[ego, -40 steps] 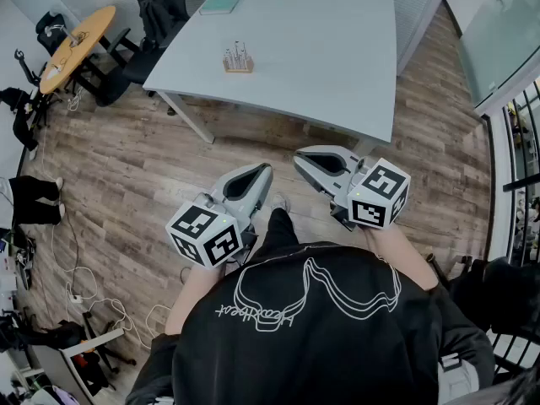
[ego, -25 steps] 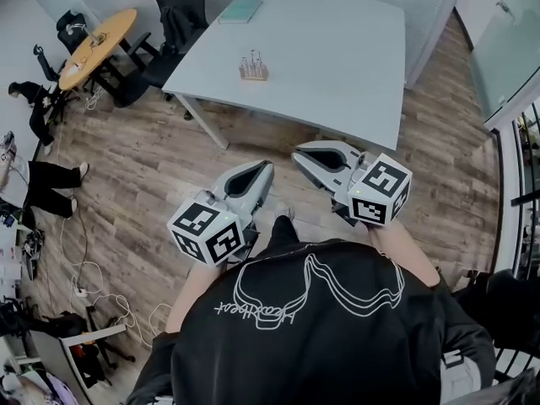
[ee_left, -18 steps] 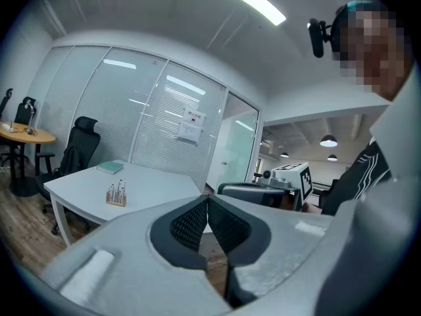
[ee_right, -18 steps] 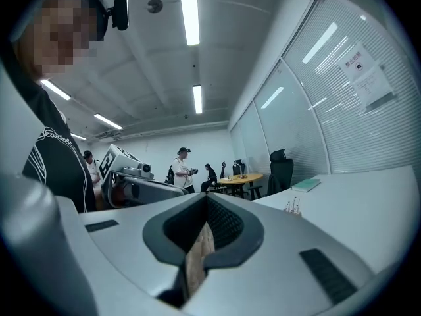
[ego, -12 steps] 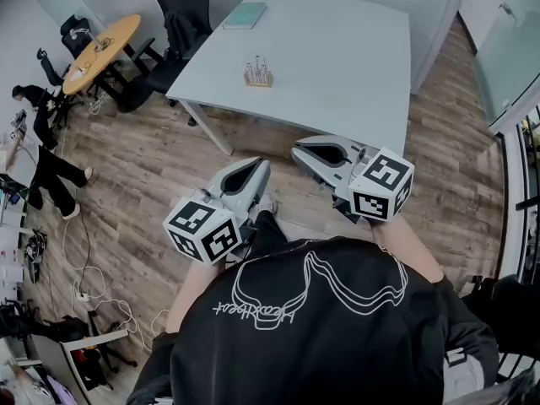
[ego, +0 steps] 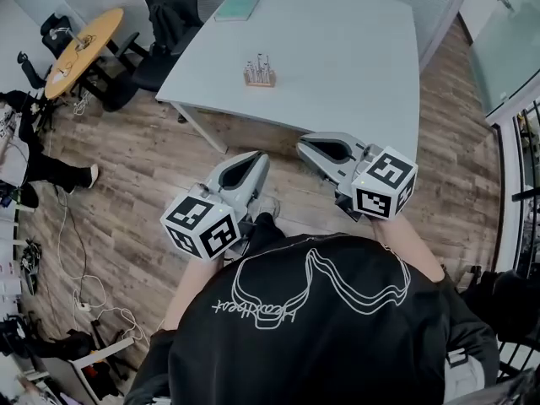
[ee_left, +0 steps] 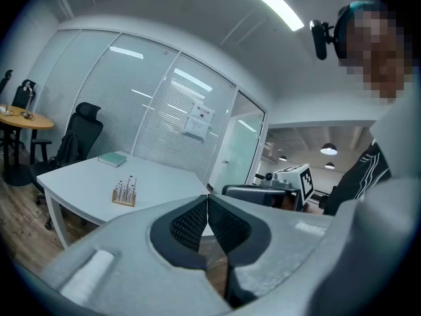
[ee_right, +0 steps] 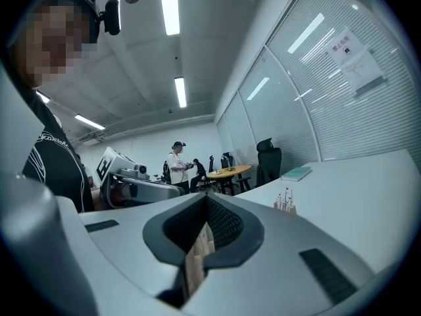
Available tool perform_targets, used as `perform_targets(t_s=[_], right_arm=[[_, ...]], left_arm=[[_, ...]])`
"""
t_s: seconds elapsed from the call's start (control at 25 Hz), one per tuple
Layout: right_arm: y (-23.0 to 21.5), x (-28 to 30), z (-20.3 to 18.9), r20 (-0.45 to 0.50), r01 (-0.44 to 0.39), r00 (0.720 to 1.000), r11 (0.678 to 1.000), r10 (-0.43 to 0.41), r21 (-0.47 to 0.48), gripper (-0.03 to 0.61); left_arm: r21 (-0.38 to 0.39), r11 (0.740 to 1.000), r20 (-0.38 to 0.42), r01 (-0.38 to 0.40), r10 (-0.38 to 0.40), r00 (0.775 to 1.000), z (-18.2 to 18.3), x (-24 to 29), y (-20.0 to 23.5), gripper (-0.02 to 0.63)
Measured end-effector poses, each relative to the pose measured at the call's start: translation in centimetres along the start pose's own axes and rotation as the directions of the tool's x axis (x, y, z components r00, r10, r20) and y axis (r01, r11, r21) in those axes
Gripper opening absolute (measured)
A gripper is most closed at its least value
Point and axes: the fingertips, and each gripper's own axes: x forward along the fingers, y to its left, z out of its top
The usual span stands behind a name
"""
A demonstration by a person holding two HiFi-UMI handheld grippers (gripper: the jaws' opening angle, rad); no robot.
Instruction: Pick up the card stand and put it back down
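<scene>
The card stand (ego: 260,72), a small wooden block with thin metal pins, stands on the pale grey table (ego: 337,49), near its left front part. It also shows in the left gripper view as the card stand (ee_left: 123,192) and in the right gripper view as the card stand (ee_right: 285,202). My left gripper (ego: 256,156) is over the wooden floor, short of the table's front edge, shut and empty. My right gripper (ego: 304,148) is beside it, by the table's edge, also shut with nothing in it. Both jaws point toward the table, well short of the stand.
A teal book (ego: 236,5) lies at the table's far edge. Black office chairs (ego: 164,24) and a round wooden table (ego: 83,40) stand to the left. Cables (ego: 76,294) trail on the floor at lower left. A glass partition (ego: 506,49) runs along the right.
Both grippers have moved forward toward the table, and the table and card stand sit closer in the head view. The jaws stayed shut.
</scene>
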Motion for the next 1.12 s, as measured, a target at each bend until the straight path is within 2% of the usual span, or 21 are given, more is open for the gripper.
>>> perform_targets(t_s=[0.2,0.52,0.72,1.0,1.12], right_arm=[[-3.5,4.8,0.3,-0.02,0.052,0.998,0.998,-0.051,0.043,0.009],[-9.9,11.0,0.6,-0.045,0.146,0.989,0.983,-0.142,0.108,0.009],[-13.9,14.8,0.2,-0.067,0.224,0.974,0.965,-0.217,0.136,0.009],[-18.6,18.1,-1.4,-0.101,0.302,0.952,0.936,-0.288,0.18,0.009],[-20.0,19.3,-2.3,-0.129,0.328,0.942,0.932,-0.31,0.156,0.011]], left_arm=[[-0.056,0.998,-0.038,0.024,-0.026,0.999,1.3,1.9,6.3,0.015],[-0.067,0.994,-0.125,0.086,-0.094,0.988,2.7,6.0,14.3,0.015],[-0.091,0.99,-0.169,0.104,-0.118,0.978,3.1,8.0,19.9,0.015],[-0.112,0.984,-0.222,0.136,-0.158,0.962,2.6,10.8,25.5,0.017],[-0.107,0.983,-0.236,0.146,-0.168,0.957,2.3,12.0,27.6,0.017]])
